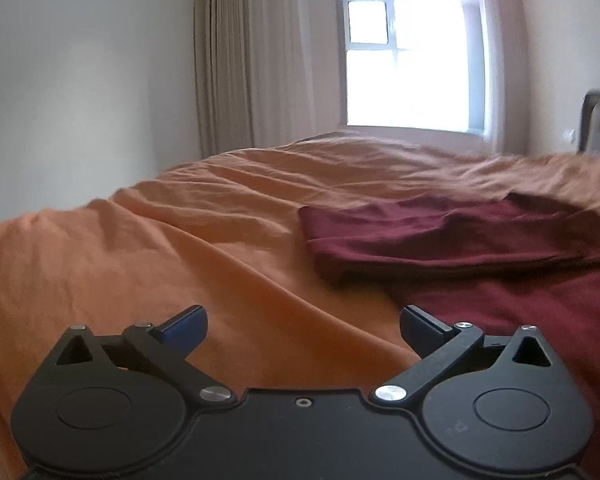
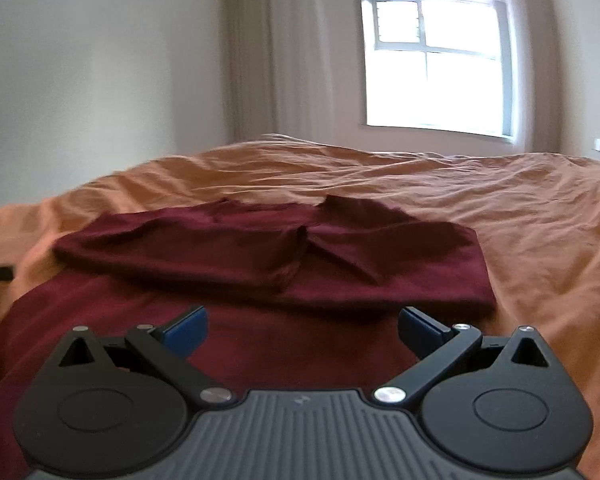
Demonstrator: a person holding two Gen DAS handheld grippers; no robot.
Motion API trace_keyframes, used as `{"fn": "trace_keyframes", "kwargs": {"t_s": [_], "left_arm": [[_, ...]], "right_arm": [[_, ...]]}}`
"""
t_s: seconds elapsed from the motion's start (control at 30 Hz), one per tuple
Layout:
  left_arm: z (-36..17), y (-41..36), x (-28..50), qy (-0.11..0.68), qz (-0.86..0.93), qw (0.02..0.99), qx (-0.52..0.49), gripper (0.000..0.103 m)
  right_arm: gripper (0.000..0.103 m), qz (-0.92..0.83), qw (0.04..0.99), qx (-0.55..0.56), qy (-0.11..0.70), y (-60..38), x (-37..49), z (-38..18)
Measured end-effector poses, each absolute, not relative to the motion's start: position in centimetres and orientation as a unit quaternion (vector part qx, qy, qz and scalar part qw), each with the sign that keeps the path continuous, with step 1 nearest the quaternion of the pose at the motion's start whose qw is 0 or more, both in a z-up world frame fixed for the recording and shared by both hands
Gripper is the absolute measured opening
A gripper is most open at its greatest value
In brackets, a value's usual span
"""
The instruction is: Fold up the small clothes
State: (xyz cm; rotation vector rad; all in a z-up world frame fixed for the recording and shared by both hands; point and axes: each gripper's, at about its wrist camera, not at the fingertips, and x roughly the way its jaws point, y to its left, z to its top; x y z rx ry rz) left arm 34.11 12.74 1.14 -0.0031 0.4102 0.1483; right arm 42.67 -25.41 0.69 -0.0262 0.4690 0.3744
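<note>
Right wrist view shows the maroon garment [image 2: 268,256] lying partly folded on the orange bed cover [image 2: 520,208]. It looks soft, light and limp; pinch a corner near its edge. Left gripper [image 1: 303,330] and right gripper [image 2: 302,330] are both spread, empty.

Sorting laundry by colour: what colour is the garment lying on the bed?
Dark maroon, plain with no pattern: the garment shows best in the right wrist view.

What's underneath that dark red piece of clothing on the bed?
The dark red garment lies on an orange bedsheet, which shows all around it. Its far part is folded over onto itself, so lower layers are covered. Whatever lies beneath the sheet cannot be seen.
</note>
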Motion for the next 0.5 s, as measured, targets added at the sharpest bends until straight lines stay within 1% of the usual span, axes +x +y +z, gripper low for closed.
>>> {"fn": "trace_keyframes", "kwargs": {"t_s": [0.2,0.37,0.5], "left_arm": [[1.2,11.5,29.2,0.215,0.002,0.974,-0.070,0.102],[-0.8,9.6,26.9,0.248,-0.053,0.964,-0.084,0.102],[-2.3,8.7,26.1,0.271,-0.058,0.956,-0.092,0.102]], "right_arm": [[0.103,0.186,0.951,-0.018,0.247,-28.9,35.0,-1.0],[0.103,0.157,0.959,0.015,0.234,-31.2,29.3,-2.6],[0.103,0.134,0.963,0.023,0.231,-32.0,27.1,-3.7]]}}
